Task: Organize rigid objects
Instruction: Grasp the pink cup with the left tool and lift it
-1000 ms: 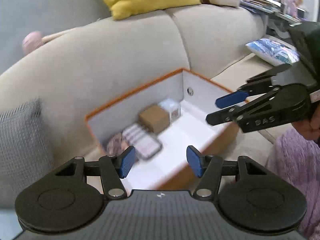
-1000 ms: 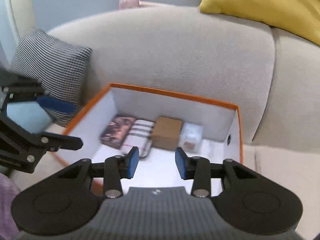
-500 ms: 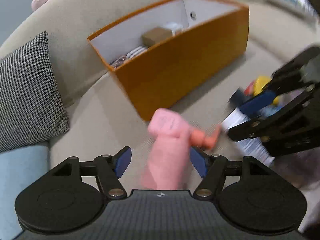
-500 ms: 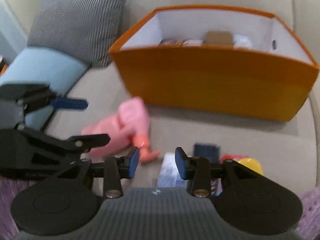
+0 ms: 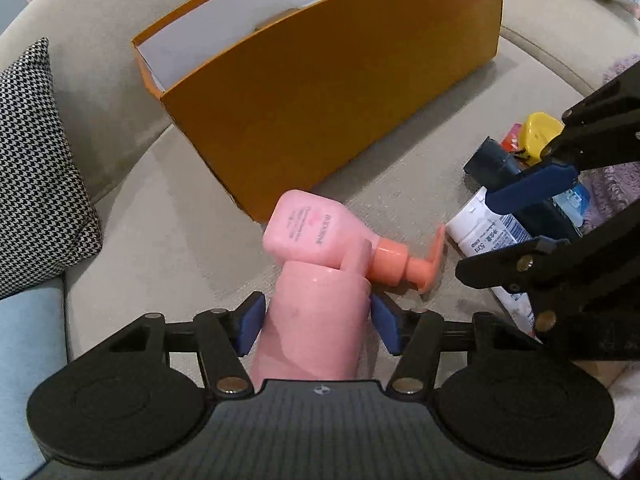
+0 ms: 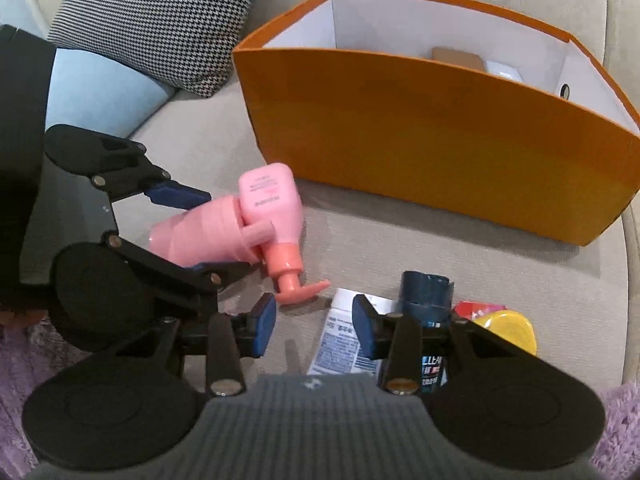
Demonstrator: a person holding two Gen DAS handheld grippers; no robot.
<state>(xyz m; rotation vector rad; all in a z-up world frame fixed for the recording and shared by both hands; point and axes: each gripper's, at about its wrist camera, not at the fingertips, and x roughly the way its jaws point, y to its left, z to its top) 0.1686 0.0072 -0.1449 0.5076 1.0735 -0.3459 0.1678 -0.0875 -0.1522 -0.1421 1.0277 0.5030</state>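
Left gripper (image 5: 316, 326): jaws closing around a pink cup (image 5: 316, 320) lying on the sofa seat (image 5: 168, 216), pads at its sides, contact unclear. A pink pump bottle (image 5: 320, 234) touches the cup, just in front of the orange box (image 5: 340, 92). Right gripper (image 6: 315, 330): jaws apart, opening, empty, over a white tube (image 6: 344, 344) beside a dark blue bottle (image 6: 426, 292).

We see a pink cup (image 5: 316, 316) lying on its side on the sofa. A pink pump bottle (image 5: 316, 232) lies flat, touching it, its orange pump (image 5: 404, 266) pointing sideways. A white tube (image 6: 344, 340), a dark blue bottle (image 6: 426, 292) and a yellow cap (image 6: 506, 330) lie close together nearby. Behind them stands an open orange box (image 6: 440, 128), white inside, with a brown box (image 6: 456, 58) in it.
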